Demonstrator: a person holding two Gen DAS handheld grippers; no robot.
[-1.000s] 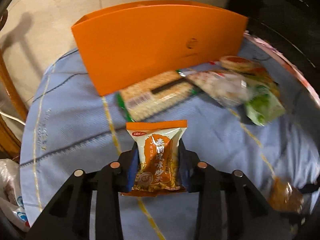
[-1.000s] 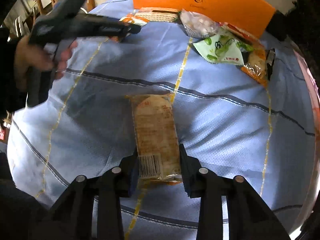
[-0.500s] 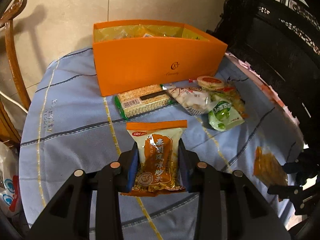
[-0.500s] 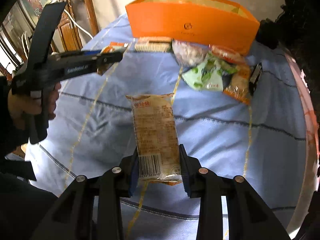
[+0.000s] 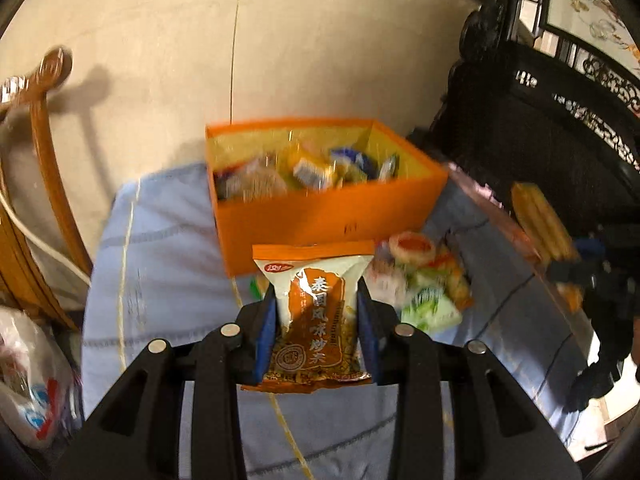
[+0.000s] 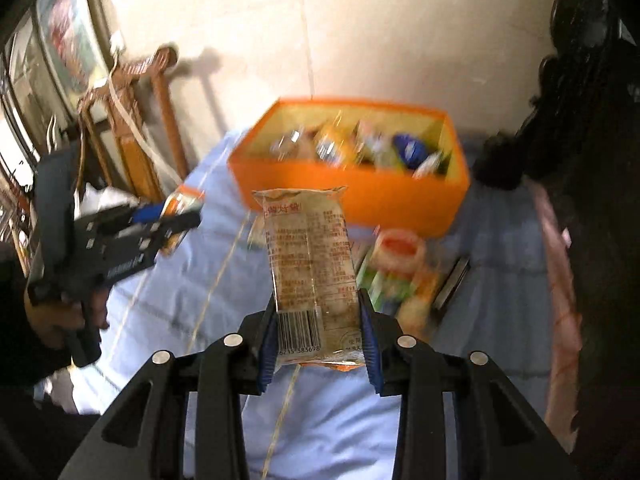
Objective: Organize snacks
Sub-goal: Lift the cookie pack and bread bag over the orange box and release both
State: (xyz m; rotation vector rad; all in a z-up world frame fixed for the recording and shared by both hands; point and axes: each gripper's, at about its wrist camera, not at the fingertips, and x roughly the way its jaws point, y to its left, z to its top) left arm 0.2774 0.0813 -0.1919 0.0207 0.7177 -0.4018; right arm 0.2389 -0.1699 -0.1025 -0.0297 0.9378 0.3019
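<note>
Box [image 5: 320, 216] already held several snacks; left gripper [image 5: 316, 320] clamped an orange packet [image 5: 316, 316], right gripper [image 6: 318, 328] clamped a clear-wrapped pack [image 6: 312, 264], loose pile [image 5: 420, 280] remained on the cloth.

Dim warm light, ceiling glare, motion blur, dark fisheye corners

The orange pack [image 5: 316, 312] is glossy printed film; the clear pack [image 6: 314, 276] is shiny see-through plastic with a printed label. The box [image 5: 320, 220] looks like matt smooth card. The cloth [image 5: 160, 248] is soft stitched fabric. The left gripper [image 5: 317, 332] is matt black plastic with blue ribbed pads [image 5: 266, 328] and bright metal screws [image 5: 230, 330]. The chair [image 5: 44, 160] is polished wood.
</note>
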